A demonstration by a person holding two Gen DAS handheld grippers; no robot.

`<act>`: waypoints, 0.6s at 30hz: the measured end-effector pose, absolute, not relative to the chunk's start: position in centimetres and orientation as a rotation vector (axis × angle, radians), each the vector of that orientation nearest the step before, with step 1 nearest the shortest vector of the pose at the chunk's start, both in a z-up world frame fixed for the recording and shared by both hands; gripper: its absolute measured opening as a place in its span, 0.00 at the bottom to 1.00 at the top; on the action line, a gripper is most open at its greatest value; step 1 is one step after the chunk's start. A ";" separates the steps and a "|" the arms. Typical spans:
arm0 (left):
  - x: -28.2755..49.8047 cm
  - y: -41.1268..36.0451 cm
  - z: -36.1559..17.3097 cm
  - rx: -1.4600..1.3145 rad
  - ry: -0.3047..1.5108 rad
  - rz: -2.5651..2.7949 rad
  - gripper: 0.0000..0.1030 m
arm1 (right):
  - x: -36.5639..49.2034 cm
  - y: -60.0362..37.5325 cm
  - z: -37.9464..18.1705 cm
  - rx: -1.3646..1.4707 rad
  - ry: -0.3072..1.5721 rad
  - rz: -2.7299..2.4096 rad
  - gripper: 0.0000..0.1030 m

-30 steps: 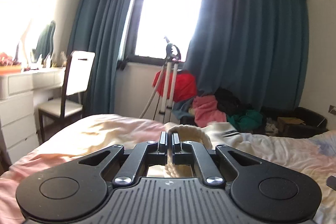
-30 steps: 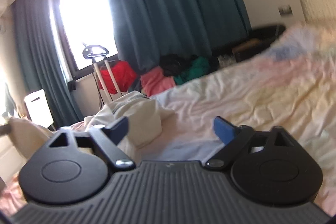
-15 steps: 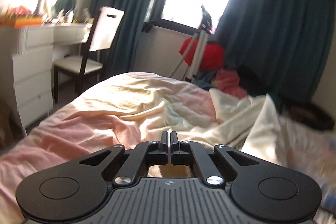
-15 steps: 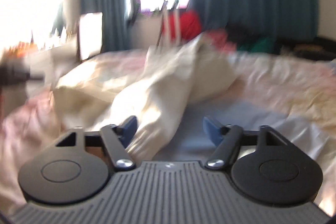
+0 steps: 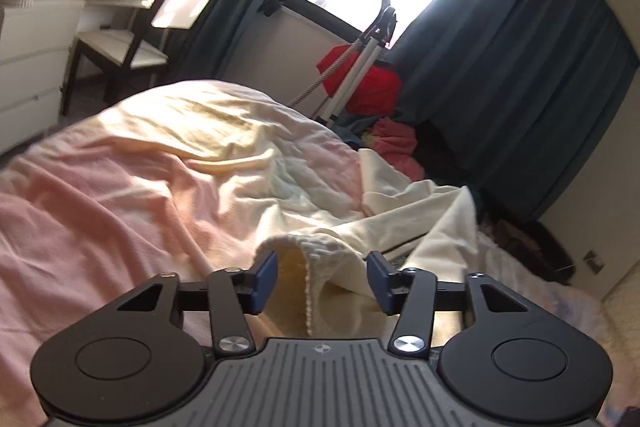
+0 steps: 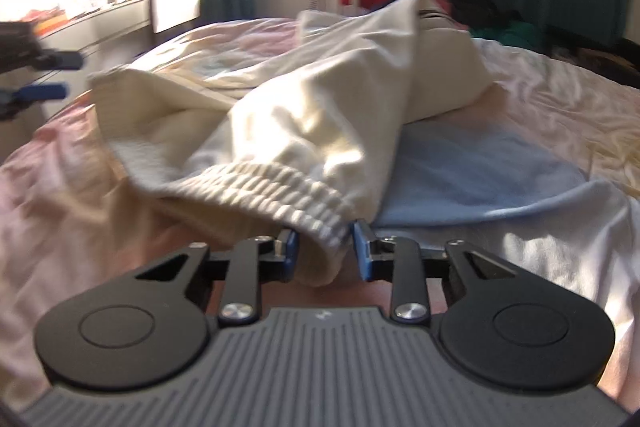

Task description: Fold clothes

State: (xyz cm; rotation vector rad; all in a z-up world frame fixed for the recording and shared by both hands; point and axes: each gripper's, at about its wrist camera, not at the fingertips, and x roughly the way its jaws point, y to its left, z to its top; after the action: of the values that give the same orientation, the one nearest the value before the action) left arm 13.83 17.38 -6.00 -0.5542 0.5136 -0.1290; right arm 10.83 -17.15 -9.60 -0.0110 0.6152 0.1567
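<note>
A cream garment (image 6: 320, 99) with a ribbed waistband (image 6: 272, 183) lies crumpled on the bed. My right gripper (image 6: 325, 254) is low at the waistband's near corner. Its jaws are closing, with the corner between the blue pads and a slim gap still visible. In the left wrist view, another ribbed edge (image 5: 320, 247) of the same cream garment (image 5: 420, 211) lies between the pads of my left gripper (image 5: 322, 281). Those jaws are opening and stand clear of the cloth. The left gripper (image 6: 48, 75) also shows at the far left of the right wrist view.
The bed carries a rumpled pink, cream and pale blue sheet (image 5: 120, 187). A white dresser (image 5: 36, 39) and chair (image 5: 132, 47) stand to the left. A garment steamer stand (image 5: 360, 59), red cloth (image 5: 368, 83) and piled clothes (image 5: 396, 143) lie under the curtained window.
My left gripper was shut on the cream garment; its jaws have parted and the cloth rests on the bed. My right gripper dropped to the waistband and its jaws narrowed around the corner.
</note>
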 end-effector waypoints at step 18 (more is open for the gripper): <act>18.8 16.8 -10.2 -0.686 0.552 -0.150 0.31 | 6.4 -18.8 -5.7 0.079 0.621 0.290 0.17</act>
State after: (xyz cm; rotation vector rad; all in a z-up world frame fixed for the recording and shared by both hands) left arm 18.79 16.80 -10.24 -0.6857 0.5515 -0.1496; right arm 6.45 -18.83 -5.66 0.0785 0.6209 0.2900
